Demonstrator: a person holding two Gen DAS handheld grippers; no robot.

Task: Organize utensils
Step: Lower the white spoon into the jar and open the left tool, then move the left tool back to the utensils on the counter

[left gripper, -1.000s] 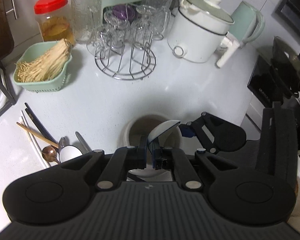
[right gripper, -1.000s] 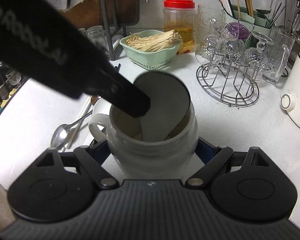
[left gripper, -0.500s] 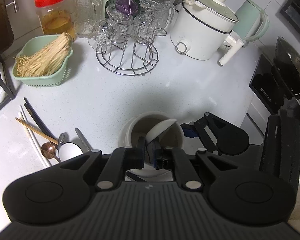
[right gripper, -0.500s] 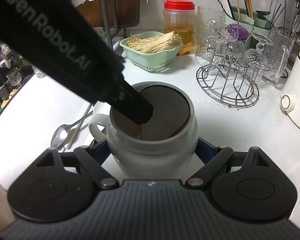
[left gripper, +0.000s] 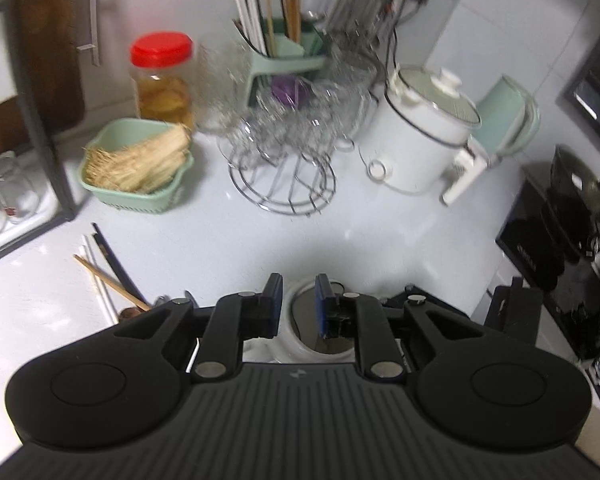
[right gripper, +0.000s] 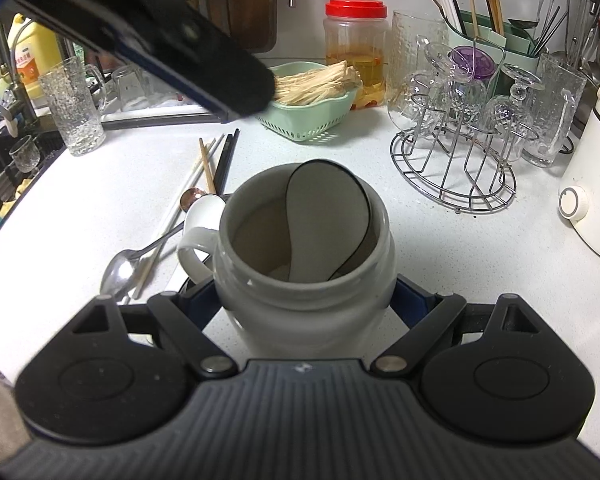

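The right gripper (right gripper: 304,304) grasps a white jar (right gripper: 304,280) by its lower body, one of the fingers (right gripper: 410,304) on each side; the jar stands upright on the white worktop (right gripper: 440,248). A white ladle (right gripper: 326,216) rests inside the jar, bowl uppermost, leaning against the far rim and just above it. The left gripper (left gripper: 297,304) hangs over the jar mouth with its fingers (left gripper: 274,300) released and nothing between them; in the right wrist view it crosses the upper left, clear of the jar. A white mug (right gripper: 198,236) touches the jar's left side. Left of the jar a steel spoon (right gripper: 120,268), a copper spoon (right gripper: 190,198) and loose chopsticks (right gripper: 220,160) lie flat on the worktop. Beyond the jar, a green basket (right gripper: 316,116) holds pale sticks, with a red-lidded jar (right gripper: 356,40) behind it. To the jar's far right a wire rack (right gripper: 460,160) carries inverted glasses, and behind the rack a green caddy (right gripper: 496,44) holds upright chopsticks. A white cooker (left gripper: 420,140) stands right of the rack. The left wrist view is blurred around the rack.
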